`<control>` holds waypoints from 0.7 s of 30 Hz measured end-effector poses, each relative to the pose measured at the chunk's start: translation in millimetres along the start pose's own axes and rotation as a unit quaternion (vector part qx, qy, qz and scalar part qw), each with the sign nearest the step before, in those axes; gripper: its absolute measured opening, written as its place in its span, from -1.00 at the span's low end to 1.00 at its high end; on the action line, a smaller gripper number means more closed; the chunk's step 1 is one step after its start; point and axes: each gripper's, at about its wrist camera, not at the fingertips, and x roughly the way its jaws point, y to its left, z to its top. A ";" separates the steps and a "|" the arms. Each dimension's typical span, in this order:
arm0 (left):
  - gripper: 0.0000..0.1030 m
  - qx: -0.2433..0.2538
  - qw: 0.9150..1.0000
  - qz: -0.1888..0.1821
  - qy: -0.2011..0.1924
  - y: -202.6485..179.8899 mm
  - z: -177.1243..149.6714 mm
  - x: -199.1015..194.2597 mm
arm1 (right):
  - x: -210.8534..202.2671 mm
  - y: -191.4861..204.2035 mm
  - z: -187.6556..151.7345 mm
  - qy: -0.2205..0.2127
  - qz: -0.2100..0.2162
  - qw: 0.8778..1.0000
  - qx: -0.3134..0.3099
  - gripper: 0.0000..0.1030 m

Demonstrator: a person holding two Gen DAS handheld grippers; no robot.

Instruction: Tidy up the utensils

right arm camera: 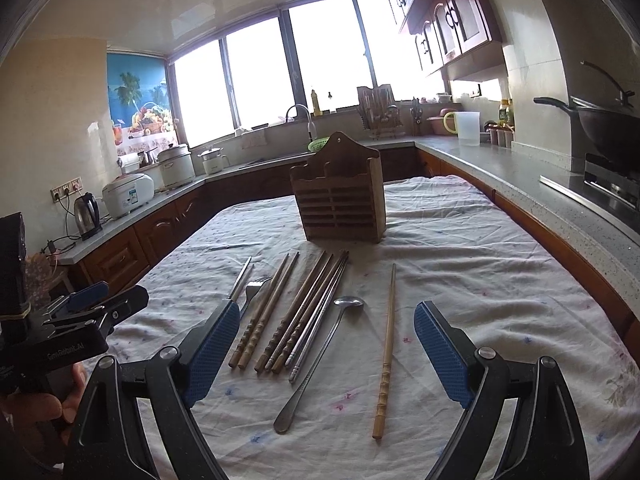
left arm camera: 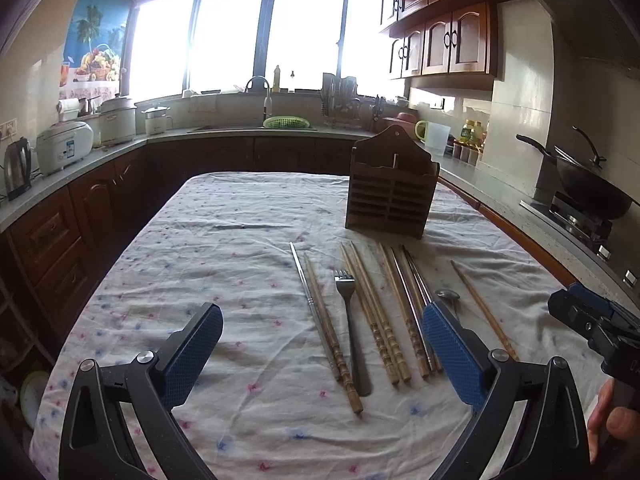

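Pre-grasp stage — both grippers, left and right, wide apart, nothing held. Utensils lie on tablecloth, just before wooden holder. Next: lower onto one chopstick, pinch, lift to holder.

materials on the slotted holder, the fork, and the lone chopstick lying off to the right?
Slotted holder: looks like dark stained wood, matte; grain and cut slats show.
Fork: apparently stainless steel, grey with a dull sheen.
Lone chopstick: probably bamboo or light wood, tan, unpolished, with carved rings near the thick end.
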 end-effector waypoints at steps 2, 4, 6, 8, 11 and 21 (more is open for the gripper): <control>0.80 0.002 1.000 -0.007 0.023 2.2 8.5 14.1 | 7.7 -2.7 2.6 0.014 0.010 1.000 0.008 0.75; 0.68 0.004 0.999 -0.014 0.045 3.1 16.7 27.3 | 17.7 -6.7 5.7 0.033 0.022 0.999 0.022 0.75; 0.50 0.003 0.998 -0.024 0.065 4.4 24.9 41.6 | 28.9 -12.0 7.6 0.051 0.033 0.997 0.041 0.74; 0.43 0.002 0.996 -0.031 0.085 6.1 33.3 57.6 | 42.7 -17.8 9.5 0.076 0.042 0.994 0.059 0.65; 0.31 -0.005 0.992 -0.046 0.119 10.2 45.0 83.4 | 63.1 -26.0 10.3 0.114 0.051 0.988 0.087 0.32; -0.15 0.000 0.973 -0.092 0.213 11.9 68.1 174.1 | 117.4 -44.5 -0.4 0.212 0.078 0.962 0.151 -0.38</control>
